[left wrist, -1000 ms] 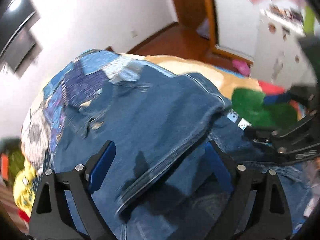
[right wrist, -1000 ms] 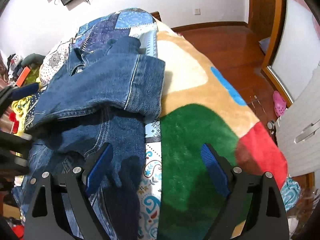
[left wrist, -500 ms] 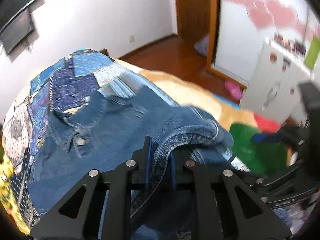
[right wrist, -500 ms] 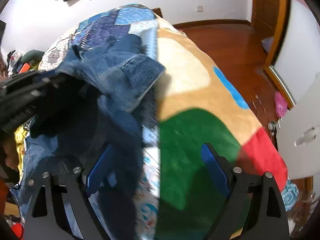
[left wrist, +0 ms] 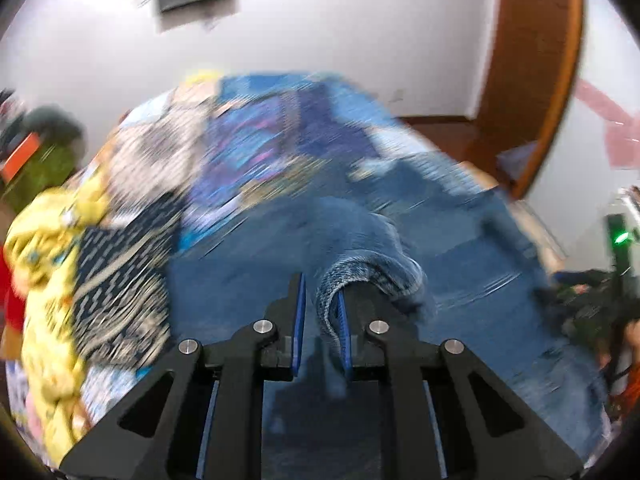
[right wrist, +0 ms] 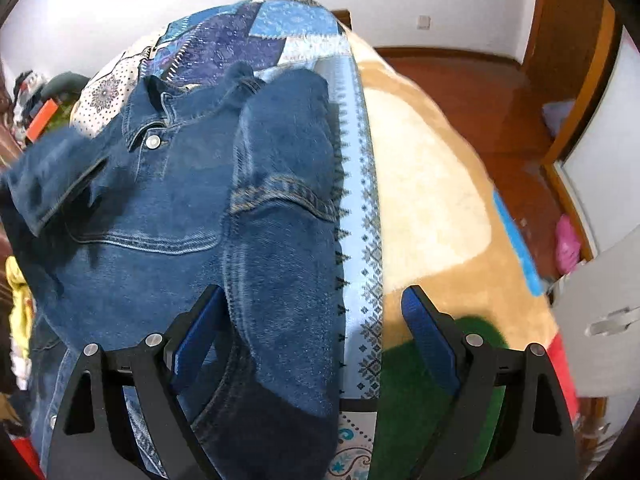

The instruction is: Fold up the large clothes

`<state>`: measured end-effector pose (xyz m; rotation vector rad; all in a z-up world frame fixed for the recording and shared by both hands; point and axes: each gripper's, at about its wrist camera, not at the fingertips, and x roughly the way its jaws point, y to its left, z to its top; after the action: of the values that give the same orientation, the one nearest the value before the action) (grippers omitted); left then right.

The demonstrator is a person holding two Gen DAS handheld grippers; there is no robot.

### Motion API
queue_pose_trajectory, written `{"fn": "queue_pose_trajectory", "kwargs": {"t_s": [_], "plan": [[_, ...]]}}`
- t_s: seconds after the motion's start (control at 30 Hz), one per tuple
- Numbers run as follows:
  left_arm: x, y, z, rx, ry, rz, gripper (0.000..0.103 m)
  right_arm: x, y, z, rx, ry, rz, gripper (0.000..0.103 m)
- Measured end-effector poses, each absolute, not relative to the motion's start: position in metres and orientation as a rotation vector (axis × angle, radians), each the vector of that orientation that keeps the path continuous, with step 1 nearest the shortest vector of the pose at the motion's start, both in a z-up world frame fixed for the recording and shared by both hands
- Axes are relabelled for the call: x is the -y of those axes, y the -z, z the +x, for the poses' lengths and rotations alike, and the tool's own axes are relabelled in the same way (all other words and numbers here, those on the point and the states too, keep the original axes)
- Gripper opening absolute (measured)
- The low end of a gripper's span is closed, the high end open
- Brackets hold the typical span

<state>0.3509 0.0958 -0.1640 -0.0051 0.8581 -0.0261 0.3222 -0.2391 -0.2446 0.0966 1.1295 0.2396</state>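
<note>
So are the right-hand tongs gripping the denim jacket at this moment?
No, the right tongs stand wide open above the denim jacket, their blue pads apart and pinching no cloth.

From close above the bed, our left wrist view looks along its fingers over the denim jacket (left wrist: pixel 460 240) toward the far wall, our right wrist view likewise, both sharing the jacket (right wrist: pixel 180 200) and patchwork quilt (right wrist: pixel 256 36).
</note>
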Motion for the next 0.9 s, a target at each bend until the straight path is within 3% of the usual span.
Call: {"fn": "queue_pose_trajectory", "kwargs": {"t_s": [0.13,0.2,0.27,0.37,0.63,0.9], "plan": [[-0.143,0.205,0.334,-0.97,-0.015,-0.061,0.019,0.243,0.243,0.319,-1.127,-0.22,0.122,0.087],[-0.16,0.224,0.322,-1.019,-0.006,-0.116,0.029,0.241,0.24,0.315,-1.118,-0.194,0.104,0.087],[-0.167,0.233,0.315,-1.032,-0.016,-0.125,0.047,0.238,0.238,0.314,-1.108,-0.17,0.086,0.087],[-0.182,0.243,0.306,-1.028,-0.05,-0.167,0.067,0.237,0.235,0.314,-1.093,-0.131,0.054,0.087],[-0.218,0.258,0.292,-1.029,-0.085,-0.322,0.072,0.242,0.234,0.312,-1.094,-0.077,0.064,0.087],[-0.221,0.255,0.26,-1.065,-0.219,-0.081,0.072,0.238,0.221,0.309,-1.085,-0.059,0.048,0.087]]}}
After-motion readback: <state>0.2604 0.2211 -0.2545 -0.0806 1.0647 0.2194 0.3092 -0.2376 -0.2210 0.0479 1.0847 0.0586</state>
